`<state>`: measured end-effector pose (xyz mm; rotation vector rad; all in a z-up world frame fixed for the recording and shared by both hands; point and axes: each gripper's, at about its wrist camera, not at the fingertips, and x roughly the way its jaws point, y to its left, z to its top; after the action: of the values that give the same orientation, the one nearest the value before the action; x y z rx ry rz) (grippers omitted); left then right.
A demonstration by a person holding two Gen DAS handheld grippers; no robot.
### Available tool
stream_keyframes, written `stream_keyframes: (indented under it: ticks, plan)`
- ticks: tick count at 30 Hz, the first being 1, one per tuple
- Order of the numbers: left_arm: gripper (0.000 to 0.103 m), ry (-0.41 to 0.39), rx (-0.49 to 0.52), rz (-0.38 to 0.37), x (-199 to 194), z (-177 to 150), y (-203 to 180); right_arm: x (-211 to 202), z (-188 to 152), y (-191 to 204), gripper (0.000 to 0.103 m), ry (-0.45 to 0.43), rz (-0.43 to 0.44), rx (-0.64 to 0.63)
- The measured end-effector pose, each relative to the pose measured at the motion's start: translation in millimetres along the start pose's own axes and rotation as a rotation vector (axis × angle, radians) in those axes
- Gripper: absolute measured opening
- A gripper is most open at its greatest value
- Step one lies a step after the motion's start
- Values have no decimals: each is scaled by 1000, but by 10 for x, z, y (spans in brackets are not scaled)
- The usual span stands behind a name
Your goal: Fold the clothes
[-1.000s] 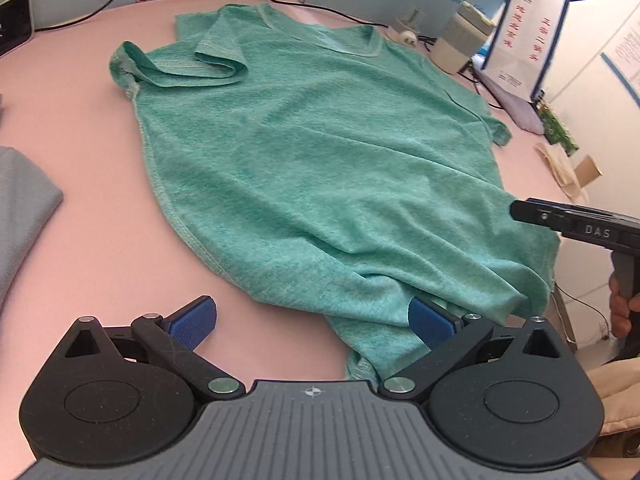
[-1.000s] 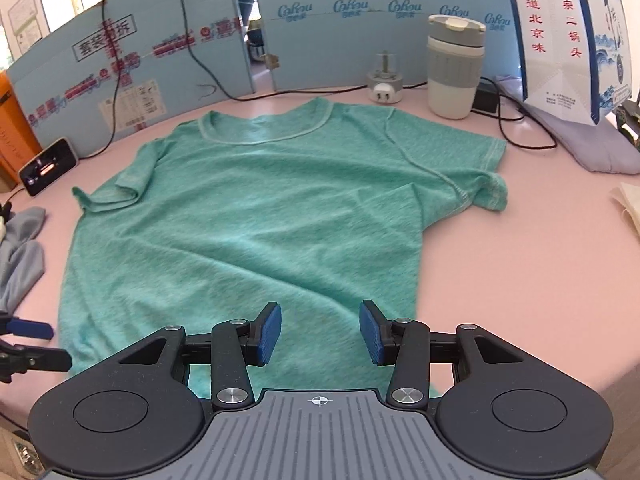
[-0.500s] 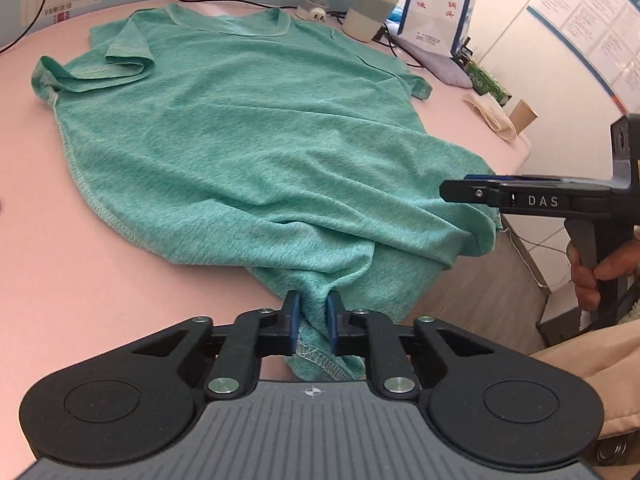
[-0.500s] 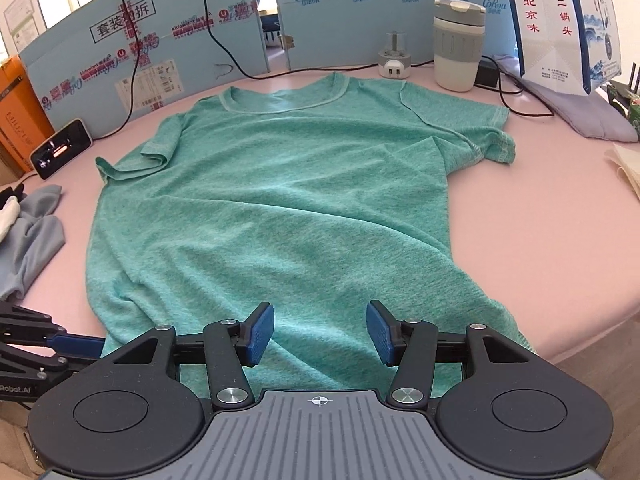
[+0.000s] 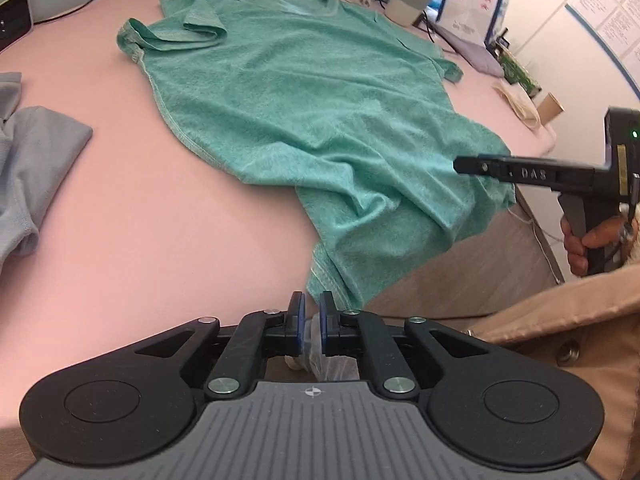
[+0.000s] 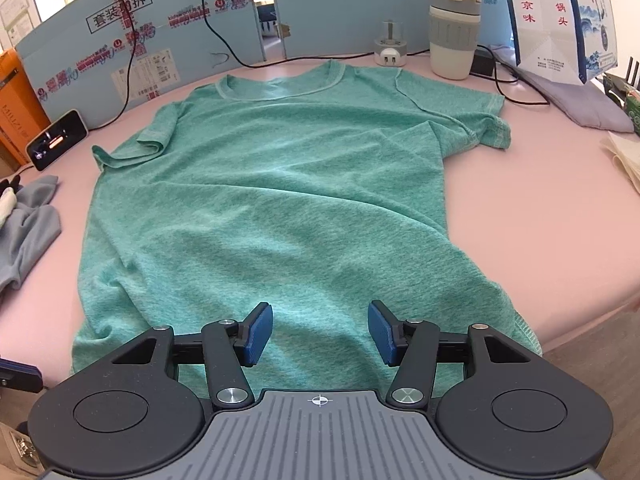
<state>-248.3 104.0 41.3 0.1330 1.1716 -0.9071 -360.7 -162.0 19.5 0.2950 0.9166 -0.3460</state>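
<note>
A teal T-shirt (image 5: 304, 92) lies front up on the pink table (image 5: 160, 240), collar at the far side, its left sleeve folded over. Its hem hangs bunched over the near table edge. My left gripper (image 5: 312, 308) sits at that edge just below the hem corner. Its jaws are opening, with a narrow gap and no green cloth between the pads. My right gripper (image 6: 320, 328) is open above the shirt's (image 6: 272, 184) lower hem with nothing pinched. A hand holds it at the right in the left wrist view (image 5: 520, 172).
A grey garment (image 6: 28, 224) lies on the table's left side. At the back stand blue cardboard walls (image 6: 120, 40), a small screen device (image 6: 56, 140), a plug (image 6: 390, 56), a grey-and-white cup (image 6: 454, 36) and a printed bag (image 6: 560, 20). Cables run across the back.
The left gripper went from wide open to shut on the hem corner, then drew back toward the table edge, and the cloth is now out of its pads. The right gripper barely shifted.
</note>
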Motion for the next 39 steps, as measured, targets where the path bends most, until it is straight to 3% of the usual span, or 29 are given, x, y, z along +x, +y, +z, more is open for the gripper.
stream_keyframes:
  ticks: [1, 2, 3, 7, 15, 19, 21, 24, 29, 33, 39]
  plan:
    - [27, -14, -5, 0, 12, 18, 4, 3, 5, 25, 53, 2, 19, -13]
    - [47, -19, 4, -3, 37, 38, -16, 2, 10, 65, 53, 4, 41, -27]
    - [57, -25, 12, -6, 63, 59, -35, -3, 15, 111, 53, 5, 70, -42]
    - [57, 2, 49, -15, 225, 125, -121, -15, 74, 389, 53, 1, 243, -135]
    - [56, -1, 48, 8, 223, 79, -122, 166, 318, 1272, 53, 7, 461, -427]
    - [56, -23, 14, 34, 158, 35, -71, 395, 308, 1612, 47, 85, 449, -572]
    - [56, -33, 0, 40, 134, 22, -46, 513, 258, 1700, 22, 128, 415, -638]
    - [56, -42, -12, 43, 114, 3, -17, 607, 270, 1630, 7, 129, 371, -631]
    - [57, -38, -19, 23, 168, 32, -14, 646, 640, 1075, 8, 77, 289, -333]
    - [60, -36, 10, 9, 213, 100, -49, 672, 693, 768, 14, 68, 196, -274]
    - [61, -64, 34, -17, 257, 234, -73, 540, 585, 610, 14, 57, 176, -217]
